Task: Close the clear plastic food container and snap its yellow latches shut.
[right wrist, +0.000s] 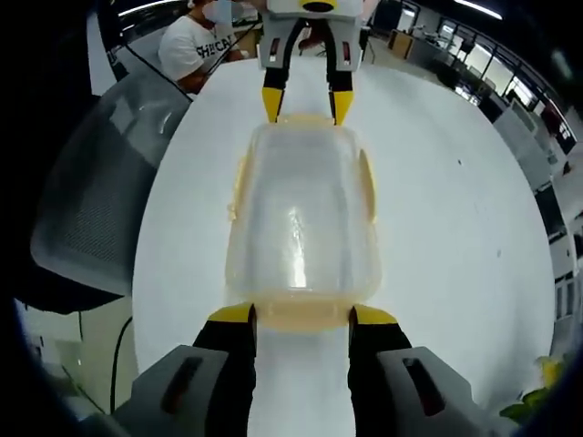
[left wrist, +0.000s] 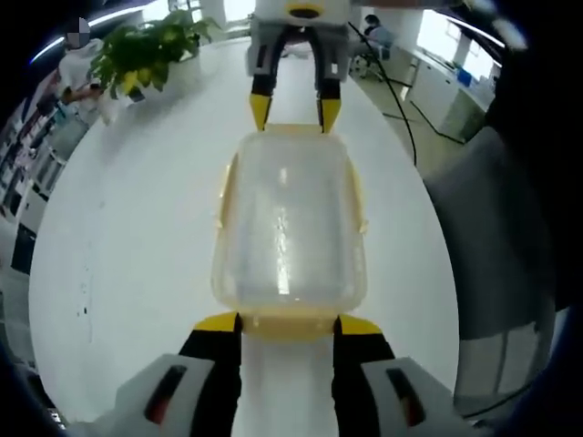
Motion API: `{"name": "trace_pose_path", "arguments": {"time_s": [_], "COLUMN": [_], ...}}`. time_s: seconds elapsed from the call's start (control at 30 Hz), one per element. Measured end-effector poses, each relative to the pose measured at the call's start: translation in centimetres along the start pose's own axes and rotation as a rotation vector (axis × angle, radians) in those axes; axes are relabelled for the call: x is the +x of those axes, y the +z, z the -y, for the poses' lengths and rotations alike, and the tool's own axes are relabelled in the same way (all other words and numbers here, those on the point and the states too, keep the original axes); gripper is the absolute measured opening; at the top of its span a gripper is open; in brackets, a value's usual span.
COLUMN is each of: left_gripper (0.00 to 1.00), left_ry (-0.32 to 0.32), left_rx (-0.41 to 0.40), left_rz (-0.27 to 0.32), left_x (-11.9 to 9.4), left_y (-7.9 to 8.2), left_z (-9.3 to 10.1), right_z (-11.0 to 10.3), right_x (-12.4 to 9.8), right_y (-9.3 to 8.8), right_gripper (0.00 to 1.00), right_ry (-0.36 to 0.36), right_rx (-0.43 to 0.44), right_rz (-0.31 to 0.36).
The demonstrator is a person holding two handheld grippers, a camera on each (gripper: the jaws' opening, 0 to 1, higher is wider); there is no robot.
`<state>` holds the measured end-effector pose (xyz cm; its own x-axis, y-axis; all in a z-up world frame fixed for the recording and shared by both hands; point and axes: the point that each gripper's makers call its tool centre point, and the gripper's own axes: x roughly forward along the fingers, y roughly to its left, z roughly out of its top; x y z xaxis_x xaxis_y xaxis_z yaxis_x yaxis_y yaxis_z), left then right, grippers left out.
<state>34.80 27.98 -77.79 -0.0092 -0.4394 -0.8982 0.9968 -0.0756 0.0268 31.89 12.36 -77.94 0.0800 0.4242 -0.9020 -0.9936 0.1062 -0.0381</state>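
The clear plastic food container (left wrist: 290, 228) lies lengthwise on the white table (left wrist: 137, 237) with its lid on. Yellow latches show along its long sides (left wrist: 358, 196) and at both ends. My left gripper (left wrist: 289, 326) is open at the container's near end, one yellow tip on each side of the end latch (left wrist: 290, 320). My right gripper (left wrist: 295, 114) is at the opposite end, also open, with its tips at the rim. In the right gripper view, the container (right wrist: 301, 218) runs from my right gripper (right wrist: 302, 317) up to my left gripper (right wrist: 307, 107).
The table (right wrist: 455, 228) is round and white. A potted plant (left wrist: 150, 50) stands at its far edge. A grey mesh chair (right wrist: 100, 200) sits beside the table, also seen as a grey chair (left wrist: 496, 237). A person in a white shirt (right wrist: 196, 50) sits beyond it.
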Motion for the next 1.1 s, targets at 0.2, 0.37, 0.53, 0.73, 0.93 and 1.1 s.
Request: {"name": "trace_pose_path", "arguments": {"time_s": [0.2, 0.37, 0.53, 0.73, 0.93, 1.1], "left_gripper": [0.33, 0.33, 0.33, 0.33, 0.33, 0.33], "left_ry": [-0.005, -0.009, -0.019, -0.022, -0.033, -0.045], "left_rx": [-0.002, -0.006, -0.007, -0.01, -0.014, -0.015], "left_rz": [0.004, 0.013, 0.013, 0.011, 0.009, 0.002], "left_x": [0.8, 0.9, 1.2, 1.4, 1.6, 1.8], "left_y": [0.8, 1.2, 1.4, 1.2, 1.1, 1.1], "left_z": [0.0, 0.1, 0.3, 0.3, 0.4, 0.5], "right_z": [0.0, -0.1, -0.3, -0.3, -0.4, -0.5], "right_x": [-0.3, -0.7, -0.5, -0.2, 0.1, 0.4], "right_y": [-0.9, -1.4, -1.7, -1.8, -1.9, -2.1], "right_gripper": [0.36, 0.36, 0.36, 0.36, 0.36, 0.36], "right_ry": [-0.001, 0.002, 0.004, 0.0, -0.002, 0.0], "right_rx": [0.002, 0.004, 0.006, 0.008, 0.013, 0.027], "right_rz": [-0.014, -0.017, -0.016, -0.01, -0.003, 0.009]}}
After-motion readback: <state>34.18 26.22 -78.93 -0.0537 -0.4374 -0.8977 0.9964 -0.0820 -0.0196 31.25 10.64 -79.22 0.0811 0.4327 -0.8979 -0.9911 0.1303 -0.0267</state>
